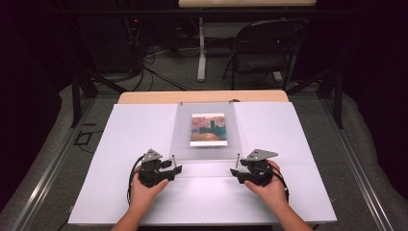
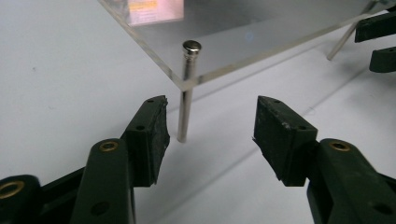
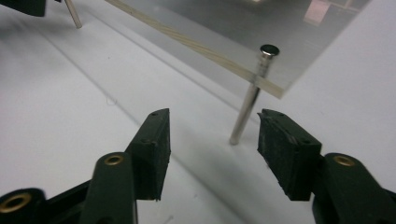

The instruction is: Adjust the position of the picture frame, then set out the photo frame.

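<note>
A clear acrylic panel (image 1: 207, 130) on thin metal pegs is seen set down mid-desk over a small painting print (image 1: 208, 129), both hand-held grippers (left (image 1: 174, 164), right (image 1: 236, 168)) spread apart, empty, beside its near-corner pegs; placement appears finished.

Clear acrylic panel (image 1: 207, 126) sits raised and tilted on thin metal pins (image 2: 186, 93), over the white board. A painted picture (image 1: 208, 129) shows through it.
</note>
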{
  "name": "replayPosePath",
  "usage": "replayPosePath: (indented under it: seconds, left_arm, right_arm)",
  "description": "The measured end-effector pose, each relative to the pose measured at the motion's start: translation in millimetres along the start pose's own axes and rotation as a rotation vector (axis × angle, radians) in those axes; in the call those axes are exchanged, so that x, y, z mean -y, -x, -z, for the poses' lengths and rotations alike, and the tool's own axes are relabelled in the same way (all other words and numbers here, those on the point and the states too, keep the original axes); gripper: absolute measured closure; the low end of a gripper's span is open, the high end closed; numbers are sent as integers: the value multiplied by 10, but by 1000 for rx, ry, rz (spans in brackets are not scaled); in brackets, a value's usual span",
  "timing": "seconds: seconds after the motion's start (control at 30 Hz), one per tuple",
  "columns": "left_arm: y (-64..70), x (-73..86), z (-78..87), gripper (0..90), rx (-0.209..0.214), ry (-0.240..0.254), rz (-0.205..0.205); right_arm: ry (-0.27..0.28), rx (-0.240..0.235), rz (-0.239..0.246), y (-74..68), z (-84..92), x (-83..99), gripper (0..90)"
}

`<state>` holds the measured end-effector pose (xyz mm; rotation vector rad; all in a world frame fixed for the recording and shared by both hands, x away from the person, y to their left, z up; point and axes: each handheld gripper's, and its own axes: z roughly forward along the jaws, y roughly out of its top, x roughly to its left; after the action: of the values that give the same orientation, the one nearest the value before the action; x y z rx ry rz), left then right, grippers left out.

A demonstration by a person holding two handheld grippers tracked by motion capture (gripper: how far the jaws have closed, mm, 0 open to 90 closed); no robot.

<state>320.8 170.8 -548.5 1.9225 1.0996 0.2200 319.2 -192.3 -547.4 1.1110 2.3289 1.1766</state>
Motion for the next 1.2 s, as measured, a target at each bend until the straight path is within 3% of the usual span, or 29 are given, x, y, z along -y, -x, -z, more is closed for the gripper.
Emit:
replayPosePath:
  seconds: [0.1, 0.33, 0.6, 0.73, 0.9, 0.97, 1.2]
  left_arm:
    - [13, 45, 85, 416, 0, -4, -13]
    - [11, 104, 282, 396, -20, 20, -22]
    - [-7, 74, 416, 394, -27, 36, -21]
    - [-14, -34, 414, 414, -19, 53, 3]
    - [-14, -192, 479, 412, -27, 81, -25]
    - [-31, -264, 504, 411, -32, 84, -26]
    - [-130, -514, 451, 381, -36, 66, -36]
  right_arm:
    - [5, 3, -9, -7, 108, 38, 425]
    - [33, 24, 34, -45, 344, 94, 424]
    - [62, 10, 4, -9, 455, 107, 464]
    - [49, -3, -21, 26, 465, 107, 488]
    - [63, 44, -43, 68, 519, 47, 384]
    - [72, 59, -44, 97, 547, 12, 380]
    - [98, 44, -113, 320, 558, -126, 362]
